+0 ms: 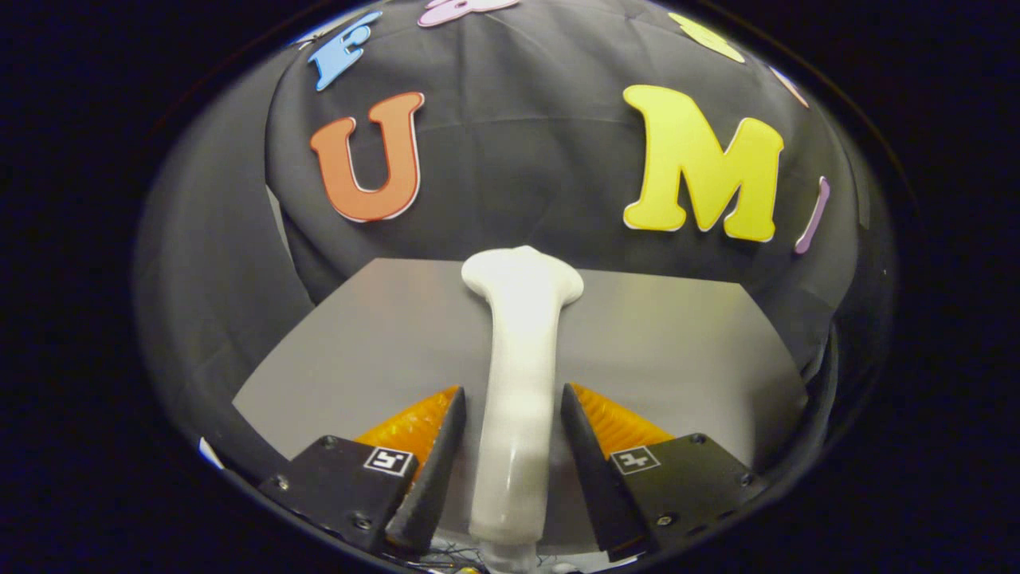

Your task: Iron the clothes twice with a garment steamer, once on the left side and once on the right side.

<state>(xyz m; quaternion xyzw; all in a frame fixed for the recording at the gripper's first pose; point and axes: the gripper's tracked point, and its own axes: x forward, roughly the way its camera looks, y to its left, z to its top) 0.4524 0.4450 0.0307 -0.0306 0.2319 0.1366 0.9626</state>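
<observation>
A white garment steamer (522,375) lies lengthwise between my fingers, its handle running back toward the camera and its wider head (522,275) pointing away, near the far edge of the grey table (677,343). My gripper (514,391) straddles the handle. The left fingertip (453,414) stands a narrow gap off the handle, with table showing through. The right fingertip (575,414) sits very close to the handle or just touches it. Both fingers do not press on the handle, so the gripper is open around it.
The grey table stretches to both sides of the steamer and ends at the black cloth wall (518,159) just beyond the steamer's head. Cloth also hangs along the table's left side (215,303).
</observation>
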